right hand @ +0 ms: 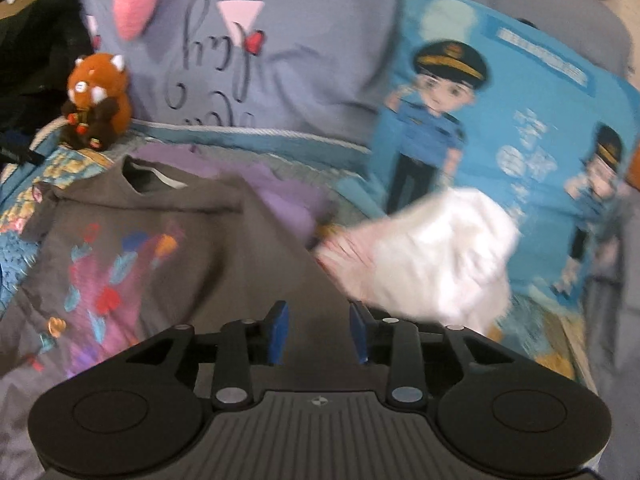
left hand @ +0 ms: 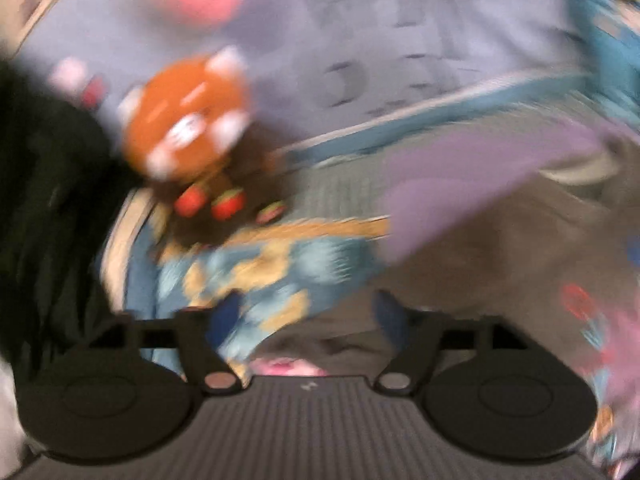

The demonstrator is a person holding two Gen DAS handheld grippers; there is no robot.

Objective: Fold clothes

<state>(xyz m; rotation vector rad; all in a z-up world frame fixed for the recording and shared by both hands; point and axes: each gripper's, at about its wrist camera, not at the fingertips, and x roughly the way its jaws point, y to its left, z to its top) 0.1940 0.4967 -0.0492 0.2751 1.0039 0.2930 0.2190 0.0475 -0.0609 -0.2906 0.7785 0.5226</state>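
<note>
Lying flat mid-bed, grey T-shirt (right hand: 168, 248); left hand-held gripper (left hand: 308, 316) jaws wide apart, right hand-held gripper (right hand: 319, 334) partly apart, both w/ nothing between.

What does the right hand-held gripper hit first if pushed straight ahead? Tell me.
Most likely the grey printed T-shirt: its fabric fills the gap between the right hand-held gripper's open blue pads. The crumpled white cloth lies off to the right. Depth is unclear.
</note>
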